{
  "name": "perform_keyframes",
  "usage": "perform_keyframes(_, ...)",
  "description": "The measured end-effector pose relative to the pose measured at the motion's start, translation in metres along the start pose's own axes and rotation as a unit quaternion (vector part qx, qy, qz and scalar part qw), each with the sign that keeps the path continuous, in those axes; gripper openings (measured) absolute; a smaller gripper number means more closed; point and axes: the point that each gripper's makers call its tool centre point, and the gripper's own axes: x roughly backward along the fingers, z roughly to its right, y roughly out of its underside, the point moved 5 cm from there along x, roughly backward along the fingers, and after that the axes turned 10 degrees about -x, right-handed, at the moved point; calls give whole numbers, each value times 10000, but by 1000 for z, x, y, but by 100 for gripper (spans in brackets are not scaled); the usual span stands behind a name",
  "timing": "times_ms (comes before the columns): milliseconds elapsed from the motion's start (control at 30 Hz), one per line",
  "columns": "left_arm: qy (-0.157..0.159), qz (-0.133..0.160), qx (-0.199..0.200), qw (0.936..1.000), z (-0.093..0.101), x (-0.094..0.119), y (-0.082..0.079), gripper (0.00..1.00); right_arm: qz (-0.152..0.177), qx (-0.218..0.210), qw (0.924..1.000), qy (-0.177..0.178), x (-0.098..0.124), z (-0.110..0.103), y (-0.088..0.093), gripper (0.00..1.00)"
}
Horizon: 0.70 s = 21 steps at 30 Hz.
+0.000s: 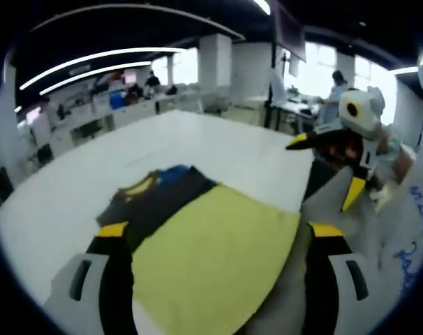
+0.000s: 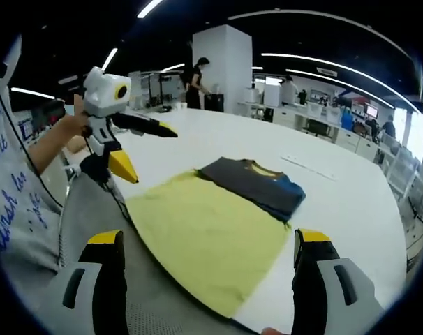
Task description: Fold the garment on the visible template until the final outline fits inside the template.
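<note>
Lying folded on the white worktop [image 1: 218, 150], a dark grey T-shirt [image 2: 253, 185] partly overlaps the yellow-green rectangular template sheet [image 2: 204, 237]. Both the left gripper [image 1: 222, 234] and right gripper [image 2: 208, 241] are held wide apart, empty. Blue handwriting on the person's white sleeve [image 2: 16, 202] cannot be read.

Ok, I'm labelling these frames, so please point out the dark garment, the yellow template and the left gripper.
dark garment [image 2: 250, 183], right gripper view, middle of the folded fabric.
yellow template [image 1: 211, 258], left gripper view, centre of the sheet.
left gripper [image 2: 138, 150], right gripper view, midway between its yellow fingertips.

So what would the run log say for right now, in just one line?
garment: folded, dark, on white table | template: yellow-green, partly under garment | left gripper: open, empty | right gripper: open, empty
</note>
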Motion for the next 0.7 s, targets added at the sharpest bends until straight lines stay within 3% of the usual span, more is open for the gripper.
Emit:
perform_keyframes(233, 106, 179, 314, 9993, 10, 8, 7, 98, 27, 98, 9999, 0, 9, -3, 1, 100)
perform_keyframes(433, 36, 163, 370, 9992, 14, 22, 18, 99, 6, -29, 9998, 177, 17, 4, 12, 100)
perform_keyframes(500, -41, 37, 445, 9990, 13, 25, 23, 99, -9, -71, 9997, 231, 19, 6, 16, 100)
perform_keyframes(700, -199, -35, 375, 9991, 9, 29, 24, 99, -82, -140, 9994, 303, 19, 11, 21, 100)
